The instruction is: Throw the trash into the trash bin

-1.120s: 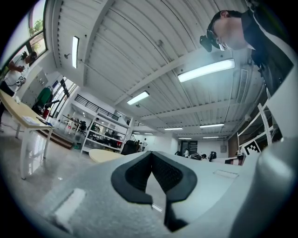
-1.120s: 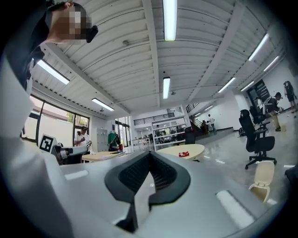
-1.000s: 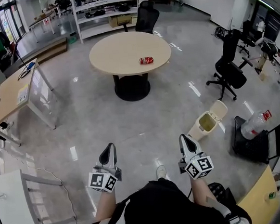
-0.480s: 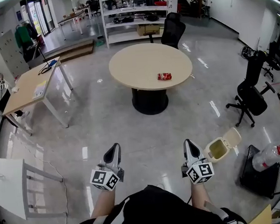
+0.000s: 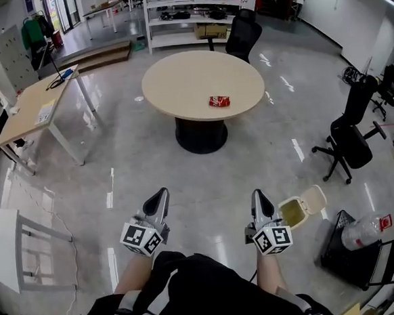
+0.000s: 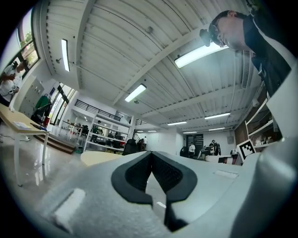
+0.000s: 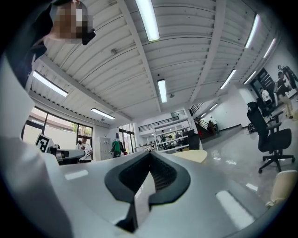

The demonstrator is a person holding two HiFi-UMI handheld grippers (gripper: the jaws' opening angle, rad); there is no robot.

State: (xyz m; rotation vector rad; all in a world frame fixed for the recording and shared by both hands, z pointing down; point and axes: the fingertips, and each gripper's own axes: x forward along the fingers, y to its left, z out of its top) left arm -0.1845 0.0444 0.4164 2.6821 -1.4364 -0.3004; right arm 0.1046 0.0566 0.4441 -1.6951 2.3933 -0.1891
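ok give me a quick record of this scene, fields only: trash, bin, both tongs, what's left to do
trash: red packet lying on the round table, toward its near right side
bin: cream trash bin on the floor, lid open, just right of the right tongs
left tongs: shut, nothing between them
right tongs: shut, nothing between them
gap: both tongs well short of the table
status: trash not yet picked up
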